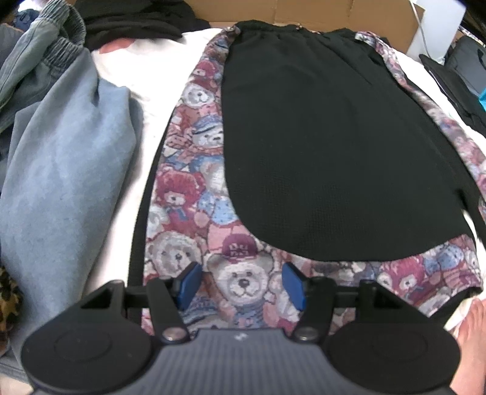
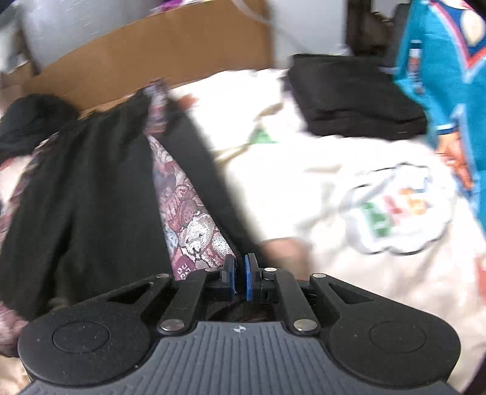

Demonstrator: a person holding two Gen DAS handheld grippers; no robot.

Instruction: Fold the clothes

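A teddy-bear print garment (image 1: 194, 188) with a black lining panel (image 1: 328, 145) lies spread flat on the white bed cover (image 1: 170, 70). My left gripper (image 1: 241, 284) is open and empty, its blue pads (image 1: 189, 284) just above the garment's near hem. In the right wrist view the same garment (image 2: 188, 212) is bunched and partly lifted, its black side (image 2: 91, 197) draped to the left. My right gripper (image 2: 240, 276) is shut on the garment's edge, the blue pads (image 2: 249, 279) nearly touching. This view is blurred.
A blue sweatshirt (image 1: 70, 182) and grey denim (image 1: 39, 60) lie at the left. A cardboard box (image 1: 303, 12) stands at the back. A folded black stack (image 2: 355, 97), a teal jersey (image 2: 440, 66) and a white printed garment (image 2: 395, 206) lie at the right. A bare foot (image 1: 472, 340) shows at lower right.
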